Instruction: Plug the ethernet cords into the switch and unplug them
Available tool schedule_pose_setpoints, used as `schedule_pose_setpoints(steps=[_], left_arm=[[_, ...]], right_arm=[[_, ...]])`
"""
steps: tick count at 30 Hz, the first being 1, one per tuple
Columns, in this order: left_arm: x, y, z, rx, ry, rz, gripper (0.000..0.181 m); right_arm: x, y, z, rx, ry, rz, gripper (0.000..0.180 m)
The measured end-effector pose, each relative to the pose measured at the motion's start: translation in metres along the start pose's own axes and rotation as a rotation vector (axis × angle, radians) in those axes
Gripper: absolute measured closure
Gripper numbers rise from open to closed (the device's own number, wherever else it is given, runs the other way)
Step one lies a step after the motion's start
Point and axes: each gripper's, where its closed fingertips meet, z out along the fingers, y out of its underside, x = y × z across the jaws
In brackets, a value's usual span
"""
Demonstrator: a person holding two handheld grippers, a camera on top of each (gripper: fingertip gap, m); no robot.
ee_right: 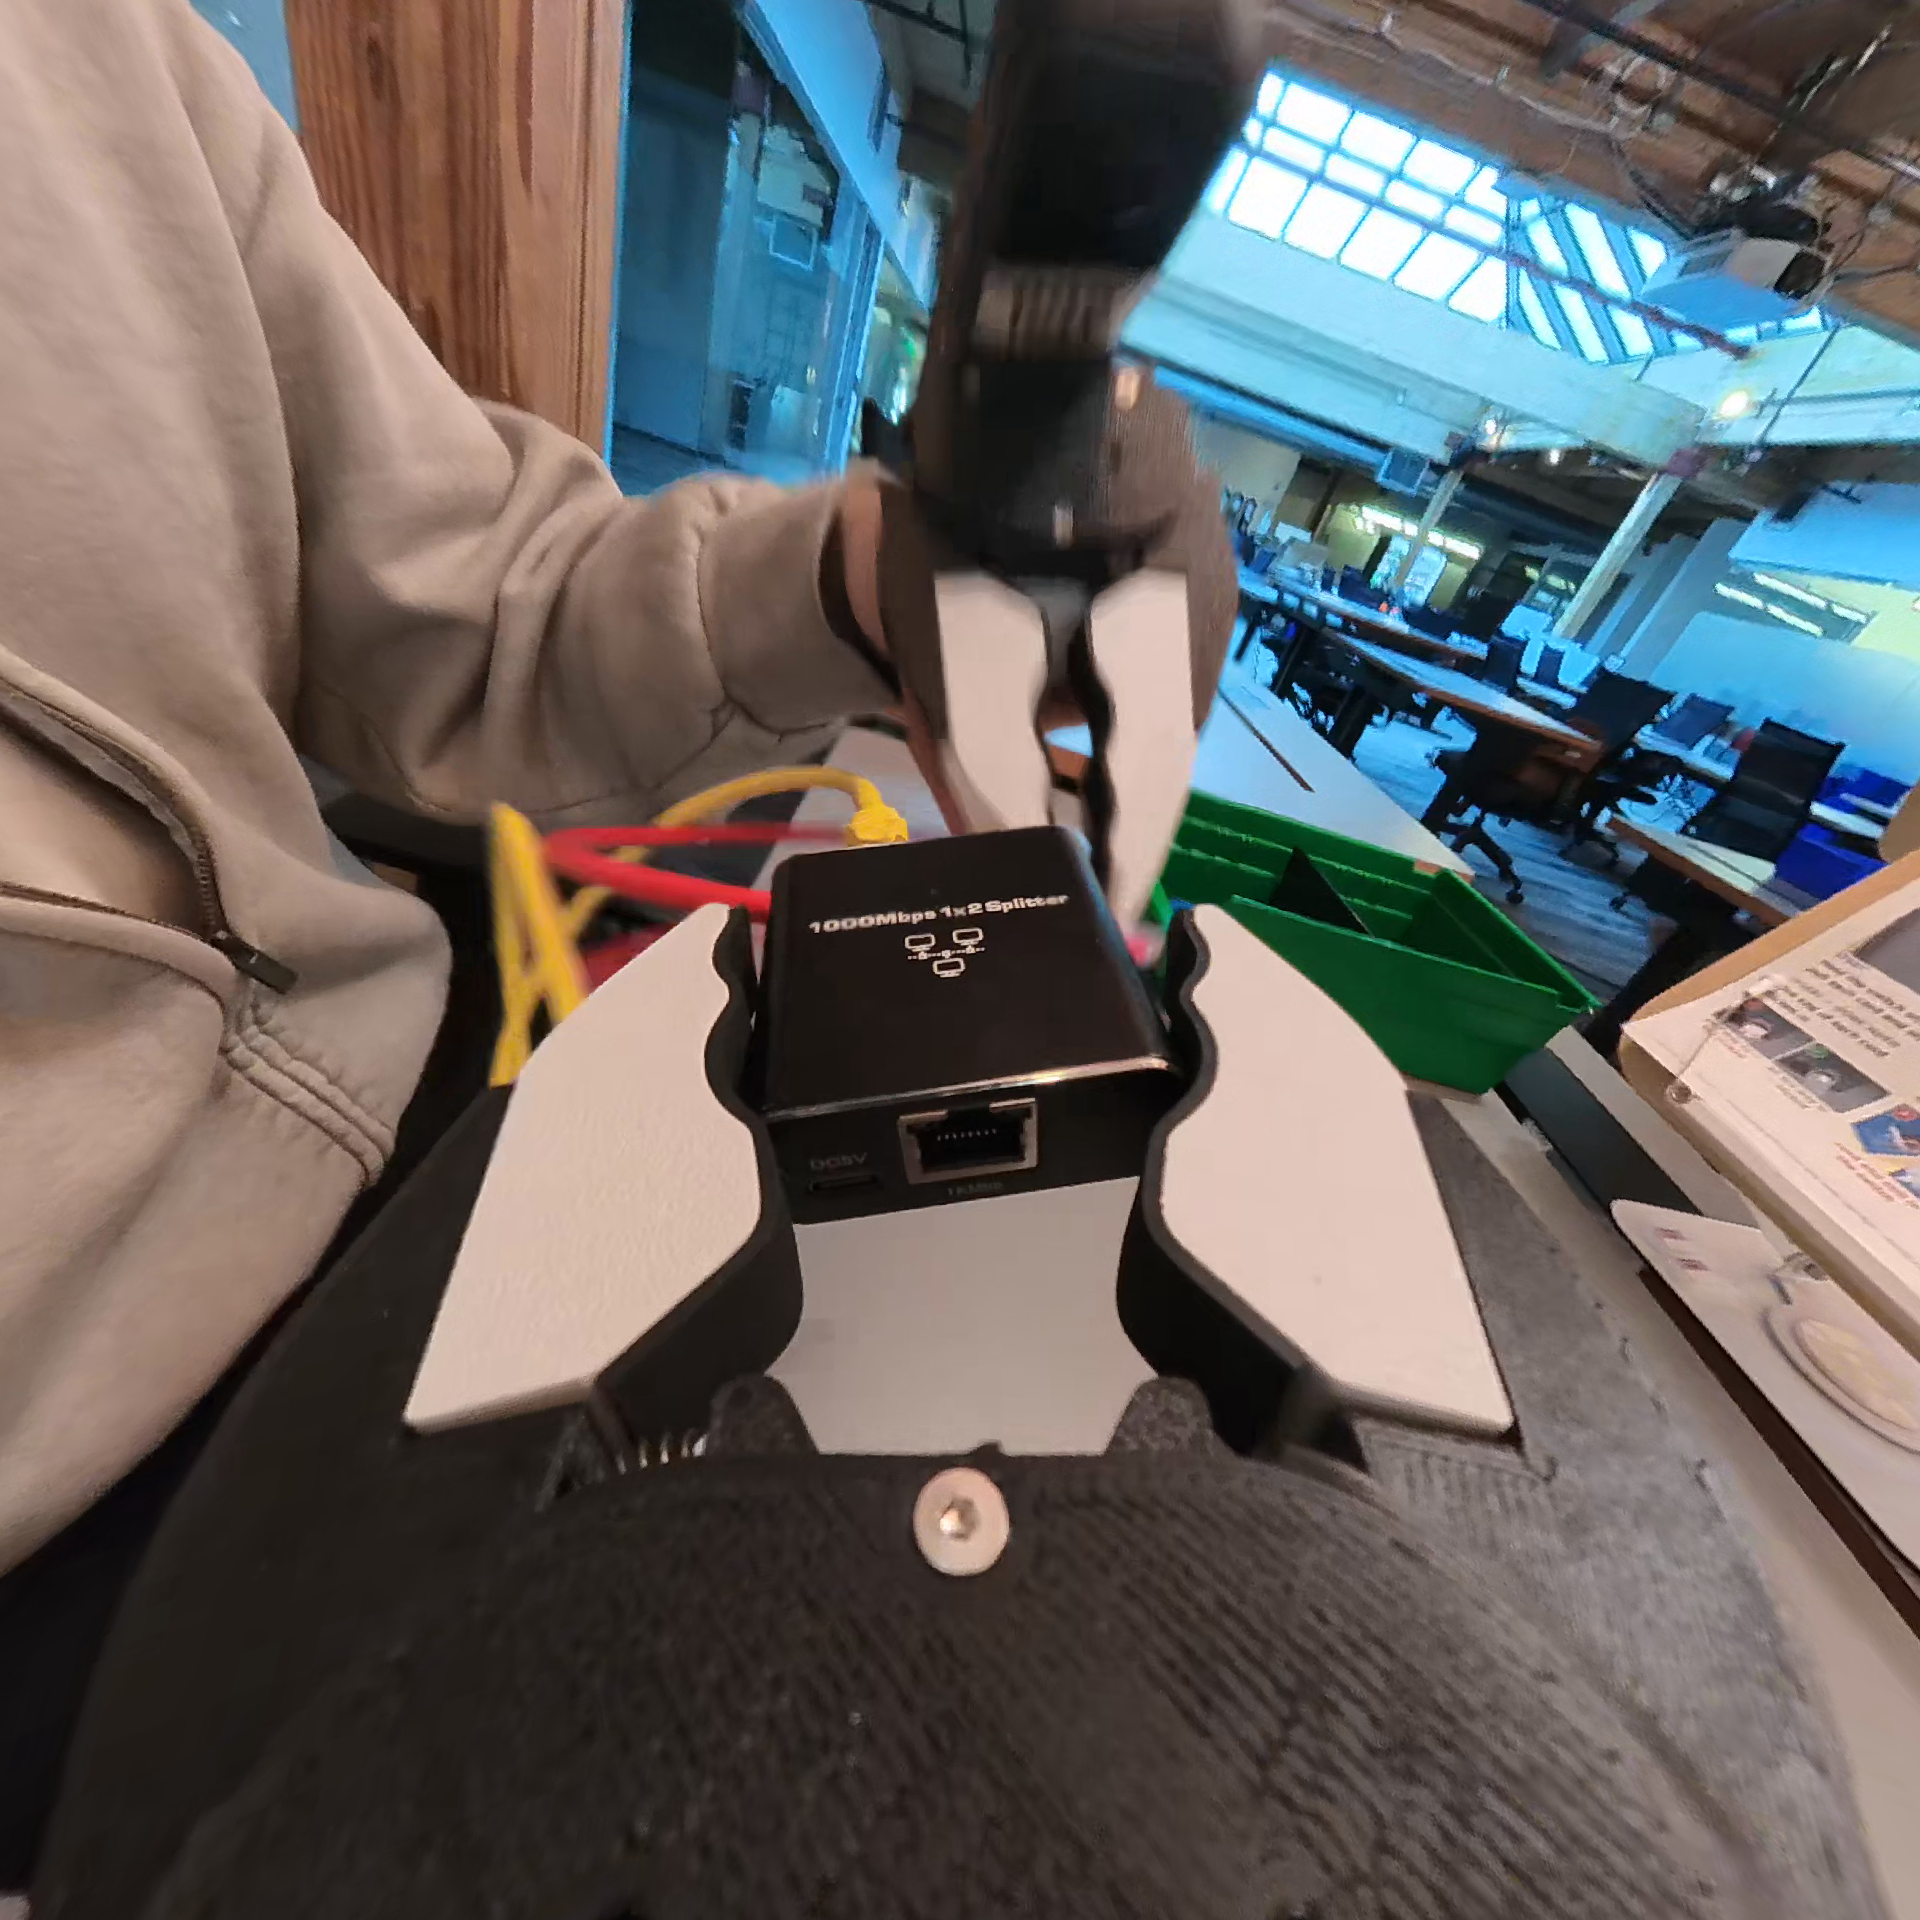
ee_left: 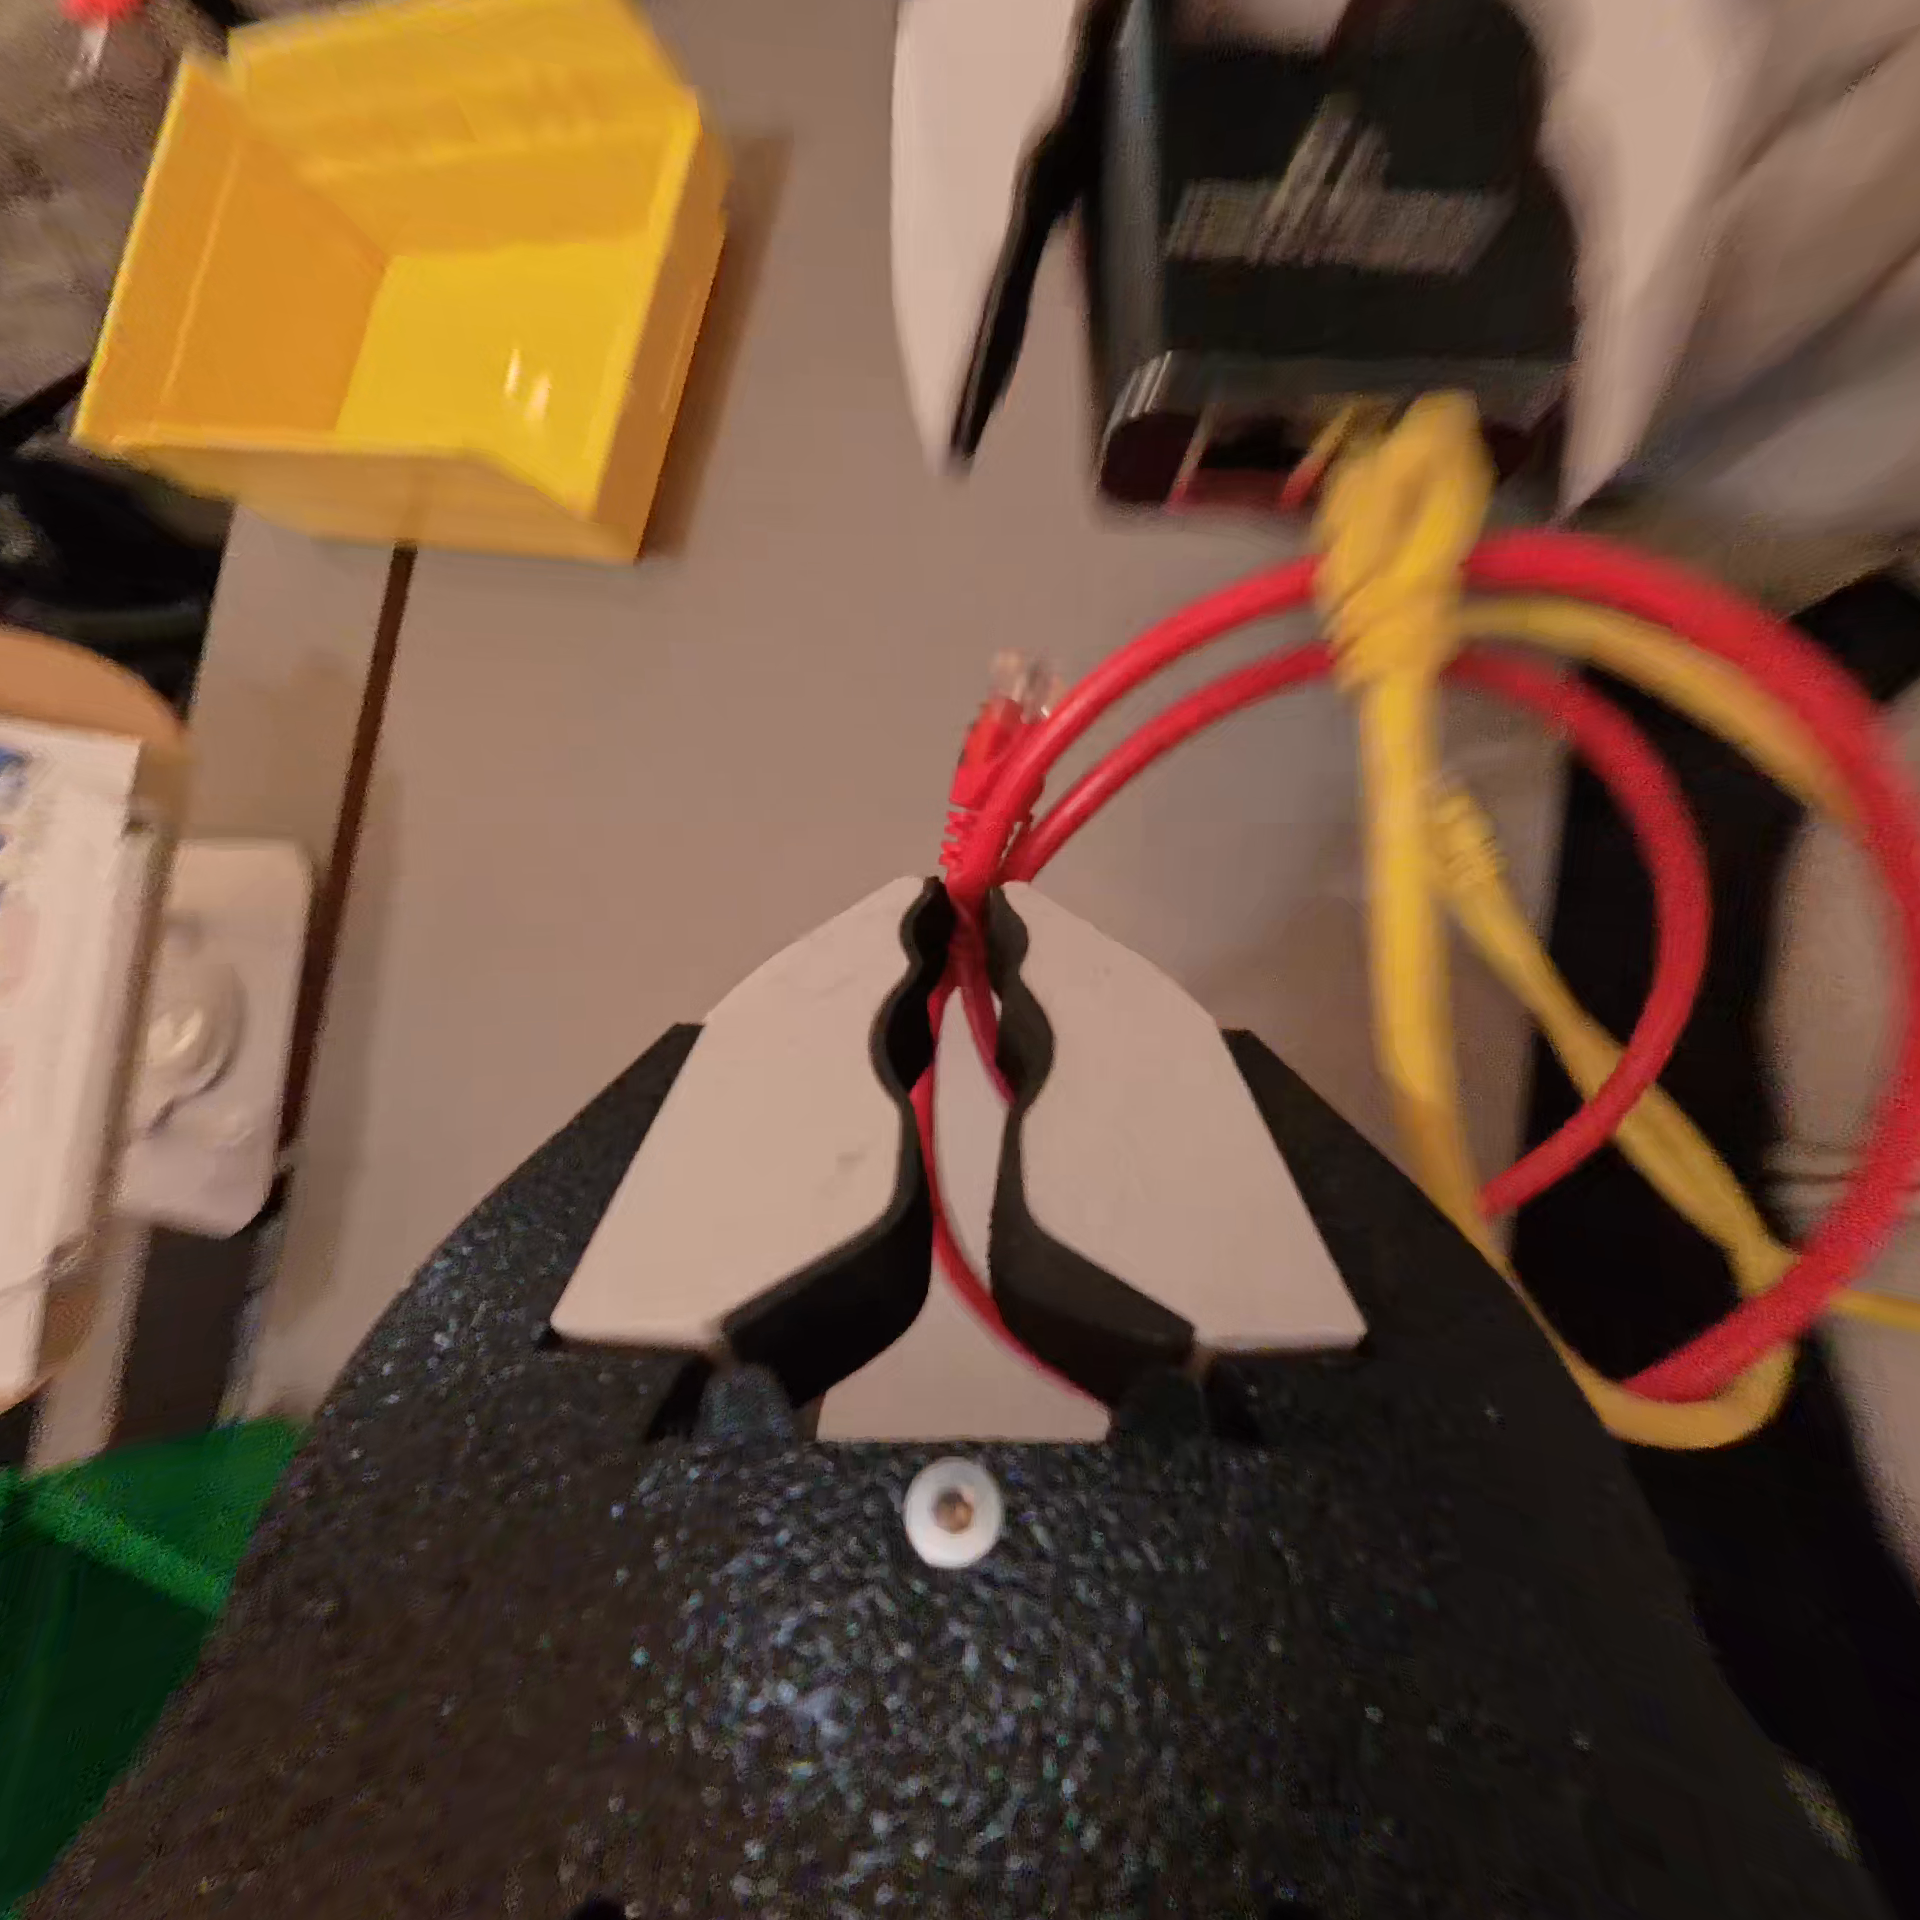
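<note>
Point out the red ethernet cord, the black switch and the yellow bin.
red ethernet cord (ee_left: pixel 982 790): left wrist view, on its boot just past the fingertips.
black switch (ee_right: pixel 935 997): right wrist view, on its top face.
yellow bin (ee_left: pixel 436 343): left wrist view, on its inner floor.

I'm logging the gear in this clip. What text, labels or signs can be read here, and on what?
I don't quote writing, so this lists only what bears it.
Black switch, held in the right gripper: a sharp white printed line and a small pictogram on top, and faint tiny marks by the front ports.
Printed sheets at the right edge: too small to read.
White box at the left edge of the left wrist view: blurred.
</note>
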Motion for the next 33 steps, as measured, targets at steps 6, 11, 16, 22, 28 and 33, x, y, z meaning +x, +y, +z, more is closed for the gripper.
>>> schedule_pose_setpoints(steps=[6, 11, 16, 22, 28, 33], left_arm=[[0.009, 0.096, 0.061, -0.220, 0.148, -0.231, 0.174], [0.020, 0.139, 0.096, -0.186, 0.293, -0.423, 0.166], [-0.020, 0.119, 0.088, 0.056, 0.180, -0.574, 0.164], [0.003, 0.149, 0.110, -0.187, 0.163, -0.438, 0.155], [0.006, 0.140, 0.109, -0.191, 0.168, -0.401, 0.157], [0.010, 0.139, 0.109, -0.233, 0.161, -0.396, 0.160]], right_arm=[[0.000, -0.006, -0.012, 0.054, 0.007, -0.002, 0.102], [0.001, -0.007, -0.019, 0.077, 0.019, -0.003, 0.103], [0.005, -0.008, -0.025, 0.085, 0.041, -0.007, 0.103], [0.008, -0.007, -0.026, 0.087, 0.052, 0.000, 0.103], [0.010, -0.007, -0.031, 0.088, 0.065, 0.004, 0.103], [0.011, -0.009, -0.037, 0.096, 0.074, 0.006, 0.103]])
